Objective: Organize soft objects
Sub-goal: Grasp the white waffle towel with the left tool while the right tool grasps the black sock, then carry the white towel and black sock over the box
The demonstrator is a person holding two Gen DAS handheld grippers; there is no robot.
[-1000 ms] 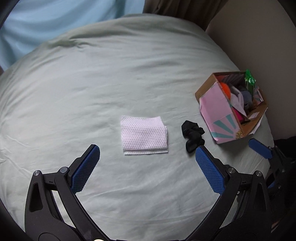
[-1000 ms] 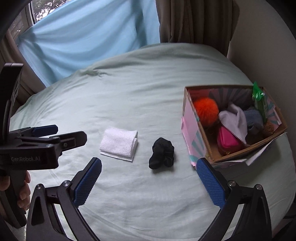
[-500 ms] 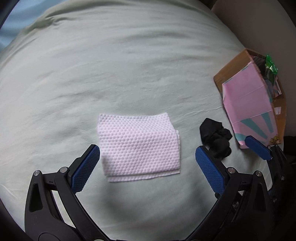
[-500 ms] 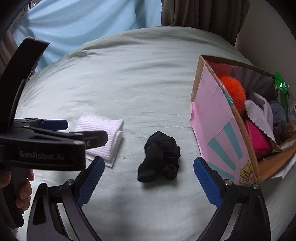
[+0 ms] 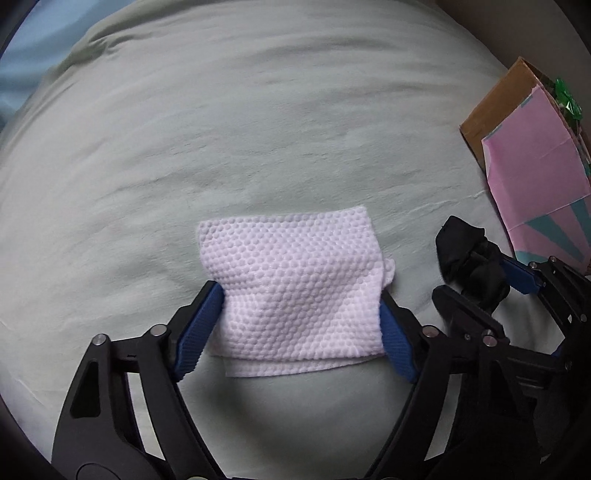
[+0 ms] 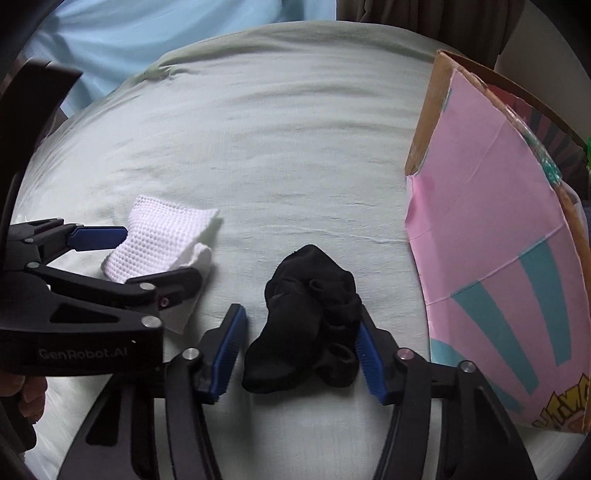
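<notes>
A folded white dimpled cloth lies on the pale green bedsheet. My left gripper straddles its near part, both blue pads touching its sides, and the cloth bulges up between them. A crumpled black sock lies to the right of the cloth. My right gripper is down around the sock; the right pad touches it and a narrow gap remains at the left pad. The sock also shows in the left wrist view, and the cloth shows in the right wrist view.
A pink and teal cardboard box stands at the right, close beside the sock; its inside is hidden now. It also shows in the left wrist view. Light blue fabric and a dark curtain are behind the bed.
Both grippers have dropped onto the bed and narrowed their jaws: the left has closed onto the white cloth's sides, the right has come around the black sock.
</notes>
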